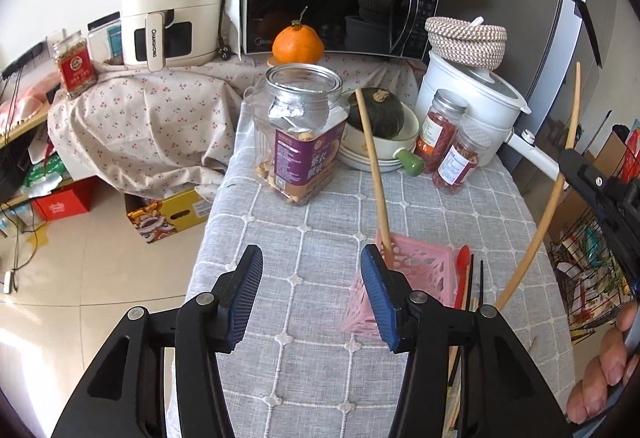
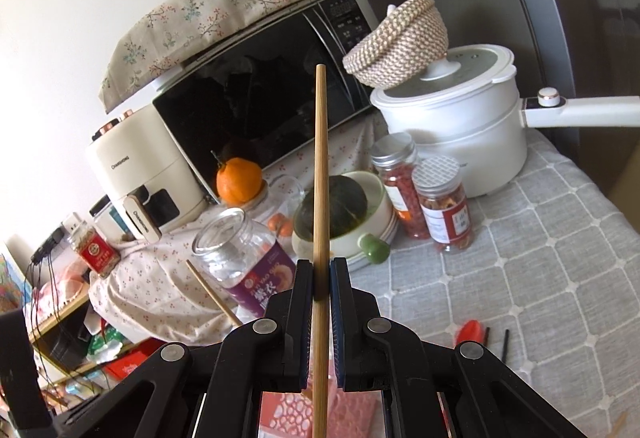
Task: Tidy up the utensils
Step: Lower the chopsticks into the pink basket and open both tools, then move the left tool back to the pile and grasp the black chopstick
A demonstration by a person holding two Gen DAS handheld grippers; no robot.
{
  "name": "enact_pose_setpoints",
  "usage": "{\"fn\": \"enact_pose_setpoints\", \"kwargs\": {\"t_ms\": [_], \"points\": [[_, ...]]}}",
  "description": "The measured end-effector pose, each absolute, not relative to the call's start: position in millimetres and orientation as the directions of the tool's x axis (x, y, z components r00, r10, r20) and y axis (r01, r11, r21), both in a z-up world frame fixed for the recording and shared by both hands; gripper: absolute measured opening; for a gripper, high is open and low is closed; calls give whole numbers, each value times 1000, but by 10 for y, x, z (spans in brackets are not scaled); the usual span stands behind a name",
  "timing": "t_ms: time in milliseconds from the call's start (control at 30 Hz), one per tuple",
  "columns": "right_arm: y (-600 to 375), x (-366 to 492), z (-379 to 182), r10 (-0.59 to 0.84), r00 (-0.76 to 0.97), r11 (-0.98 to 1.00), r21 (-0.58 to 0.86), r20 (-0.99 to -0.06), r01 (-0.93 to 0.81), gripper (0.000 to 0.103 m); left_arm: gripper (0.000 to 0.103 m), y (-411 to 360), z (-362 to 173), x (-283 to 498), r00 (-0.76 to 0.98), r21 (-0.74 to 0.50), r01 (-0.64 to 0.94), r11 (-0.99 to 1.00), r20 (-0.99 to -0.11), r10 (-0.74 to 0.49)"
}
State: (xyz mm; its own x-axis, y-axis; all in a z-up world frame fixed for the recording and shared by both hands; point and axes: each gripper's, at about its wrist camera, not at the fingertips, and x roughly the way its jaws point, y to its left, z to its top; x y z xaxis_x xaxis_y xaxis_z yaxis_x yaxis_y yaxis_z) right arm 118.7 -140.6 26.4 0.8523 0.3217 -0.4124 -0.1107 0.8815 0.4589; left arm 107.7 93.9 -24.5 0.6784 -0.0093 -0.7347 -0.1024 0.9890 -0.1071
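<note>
A pink slotted basket (image 1: 416,270) stands on the grey checked tablecloth (image 1: 304,222). One wooden chopstick (image 1: 374,173) leans upright in it. My left gripper (image 1: 312,294) is open just left of the basket, with nothing between its blue pads (image 1: 380,294). My right gripper (image 2: 321,278) is shut on a second wooden chopstick (image 2: 320,177), held upright above the basket (image 2: 352,410); the left wrist view shows it at the right (image 1: 556,189). A red spoon (image 1: 462,270) and black chopsticks (image 1: 476,286) lie right of the basket.
Behind the basket stand a clear nut jar (image 1: 300,141), a green squash in stacked bowls (image 1: 376,125), two spice jars (image 1: 452,145) and a white pot (image 1: 480,93). A microwave (image 1: 332,1) is at the back. The table drops off at the left; a wire rack (image 1: 592,270) stands right.
</note>
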Motion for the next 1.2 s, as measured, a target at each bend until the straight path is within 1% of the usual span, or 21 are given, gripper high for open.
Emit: {"fn": "enact_pose_setpoints", "kwargs": {"t_ms": [100,200,300,433,533,633,700,767,800,833,900,1033,1100,1133,1200], "points": [[-1250,1244,255,278,890,884,459,-361,-89,7,55,1039,-304,1065,655,-94,-113,989,-756,3],[-1104,1298,195,215,915,897,439,-341,-47,7,55,1141,-367,1074,631,-95,-128,987,-776,7],[-974,1363,93,152,925,915,404,-349,2,7,55,1201,-400,1071,621,-113,-128,985,-784,-9],[-919,1403,-35,101,932,914,403,-349,52,7,55,1243,-412,1077,616,-119,-137,983,-788,-10],[-862,1426,-136,96,924,913,403,-369,66,7,55,1252,-421,1079,614,-128,-140,982,-789,-15],[-819,1416,-217,134,912,909,415,-388,44,8,55,1230,-426,1088,611,-123,-135,983,-791,-15],[-809,1369,-220,154,910,907,421,-384,24,13,55,1209,-422,1083,611,-115,-135,984,-792,-8],[-809,1325,-195,180,907,907,421,-381,-3,16,56,1188,-411,1073,608,-100,-143,985,-794,8],[-813,1301,-172,189,906,908,420,-379,-14,23,58,1174,-402,1066,610,-98,-144,985,-792,10],[-826,1280,-142,197,905,908,419,-377,-24,26,62,1161,-394,1055,613,-99,-142,985,-790,10],[-864,1240,-82,215,899,907,419,-381,-40,38,67,1126,-378,1041,617,-101,-139,985,-787,6],[-1005,1148,22,231,882,910,412,-411,-47,45,71,1039,-363,1002,620,-100,-118,988,-785,-5],[-1110,1088,68,232,873,913,407,-430,-42,53,72,989,-359,979,619,-99,-107,989,-785,-12],[-1166,1053,88,233,867,913,405,-440,-40,55,73,962,-356,967,619,-98,-99,990,-786,-16],[-1304,985,120,234,858,912,408,-458,-31,61,74,904,-349,933,618,-97,-83,992,-786,-25]]}}
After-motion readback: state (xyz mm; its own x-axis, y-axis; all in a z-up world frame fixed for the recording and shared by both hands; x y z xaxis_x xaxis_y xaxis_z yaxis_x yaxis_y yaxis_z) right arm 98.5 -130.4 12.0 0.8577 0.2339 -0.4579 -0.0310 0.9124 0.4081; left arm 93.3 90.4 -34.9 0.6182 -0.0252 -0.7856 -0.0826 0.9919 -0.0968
